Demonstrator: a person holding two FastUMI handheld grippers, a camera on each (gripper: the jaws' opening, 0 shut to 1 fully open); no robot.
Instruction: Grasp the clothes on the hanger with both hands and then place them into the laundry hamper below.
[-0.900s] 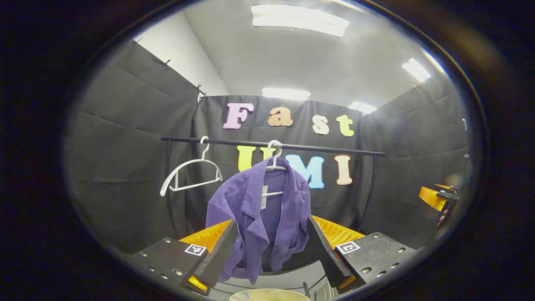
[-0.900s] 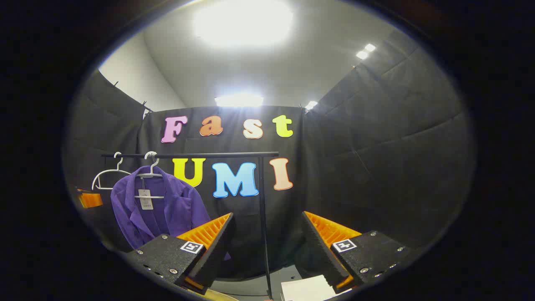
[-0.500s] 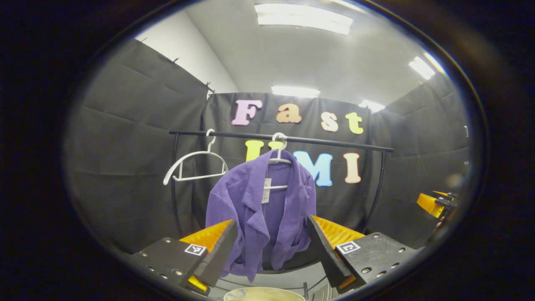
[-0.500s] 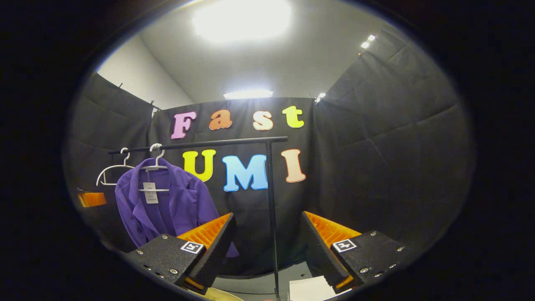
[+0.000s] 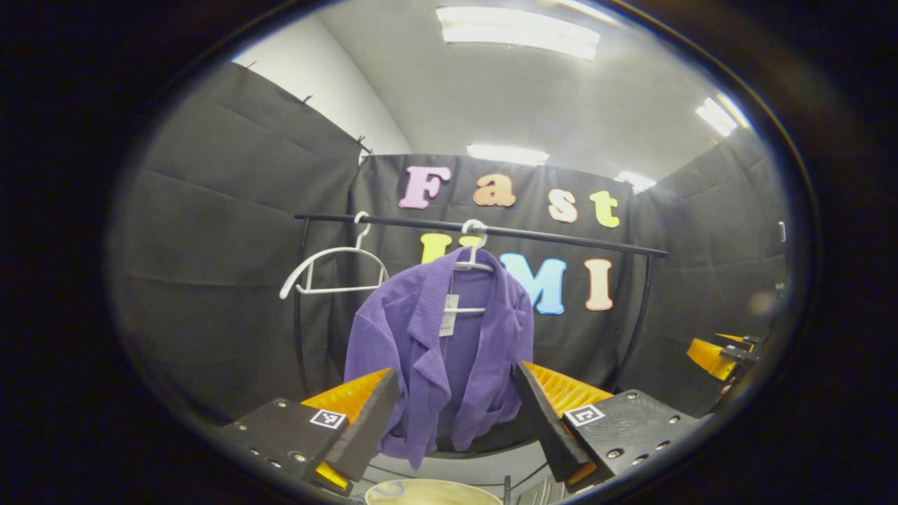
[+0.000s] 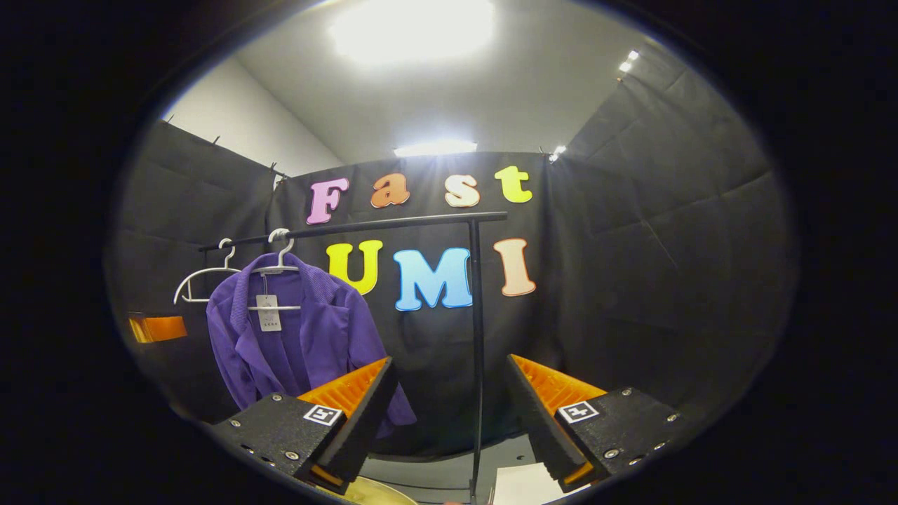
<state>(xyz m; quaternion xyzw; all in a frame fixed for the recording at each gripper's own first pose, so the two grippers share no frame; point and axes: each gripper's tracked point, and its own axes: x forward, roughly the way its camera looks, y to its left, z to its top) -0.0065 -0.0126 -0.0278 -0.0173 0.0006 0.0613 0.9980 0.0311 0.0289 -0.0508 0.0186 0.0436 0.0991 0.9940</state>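
A purple shirt [image 5: 442,351] hangs on a white hanger [image 5: 473,263] from a black rail [image 5: 484,230]. My left gripper [image 5: 456,414] is open, some way short of the shirt, which shows between its fingers. The pale rim of the hamper [image 5: 428,491] peeks in at the bottom edge below the shirt. In the right gripper view the purple shirt [image 6: 295,337] hangs at the left, and my right gripper [image 6: 449,410] is open, facing the rail's upright post [image 6: 478,351]. The right gripper [image 5: 722,348] also shows at the far right of the left gripper view.
An empty white hanger [image 5: 333,270] hangs on the rail to the left of the shirt. Black cloth walls close the booth on three sides. A white sheet [image 6: 523,485] lies on the floor near the post. The hamper rim [image 6: 372,494] shows at the bottom.
Both views have shifted: the rail and shirt sit a little higher and more to the right in each. Both grippers stay open.
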